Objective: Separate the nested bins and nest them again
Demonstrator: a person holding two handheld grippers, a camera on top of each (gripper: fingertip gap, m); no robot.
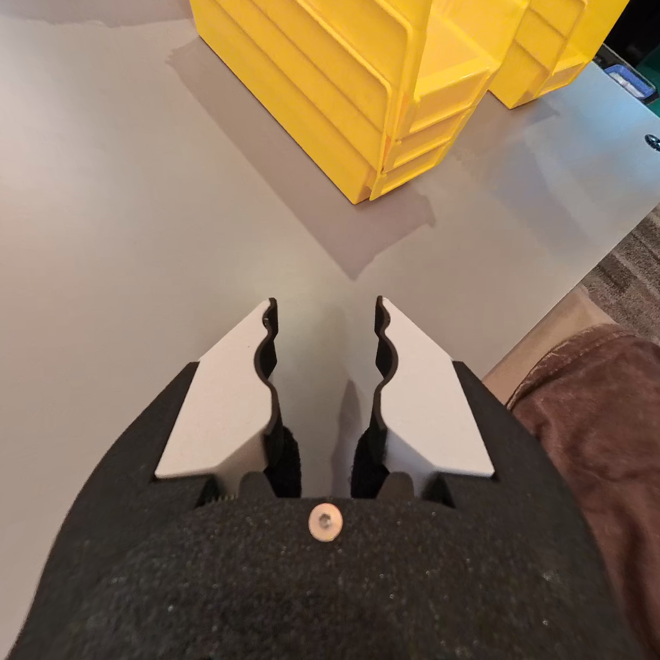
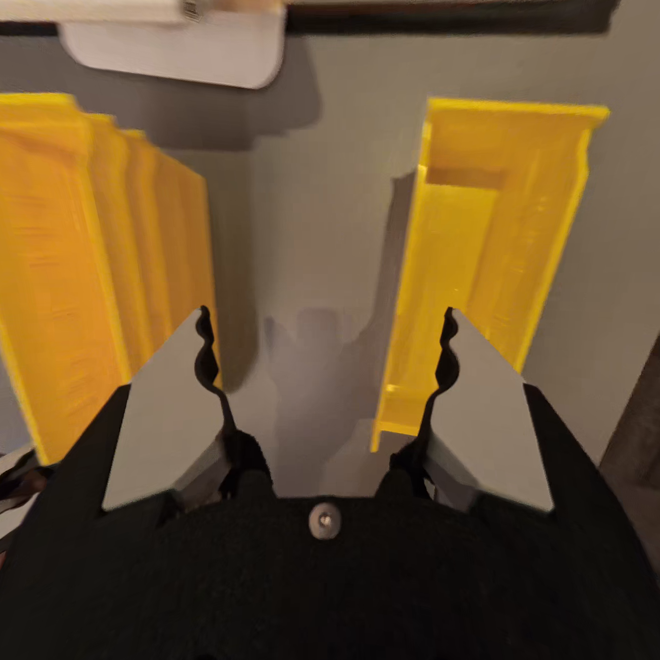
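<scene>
Nested bins: yellow plastic, a stack of several set one inside another, standing on the grey table. In the left wrist view the stack fills the upper middle, its stepped rims showing along one side and at the near corner. In the right wrist view the same kind of stack lies at the left edge, blurred, its layered walls running away from the camera.

Second yellow bin group: upper right of the left wrist view, just beside the first stack, with at least two rims visible; whether the two groups touch cannot be told.

Single bin: yellow, open side up, right of centre in the right wrist view, apart from the stack at left, with bare table between them. Its interior shows a floor and a cross wall near the far end.

Left tongs: grey fingers with black wavy pads, parted and empty, hanging over bare table short of the stack's near corner.

Right tongs: spread wide, empty, over the gap between stack and single bin; the right finger overlaps the single bin's near end in the view.

White object: blurred, at the table's far edge.

Brown sleeve: at the right edge of the left wrist view.
</scene>
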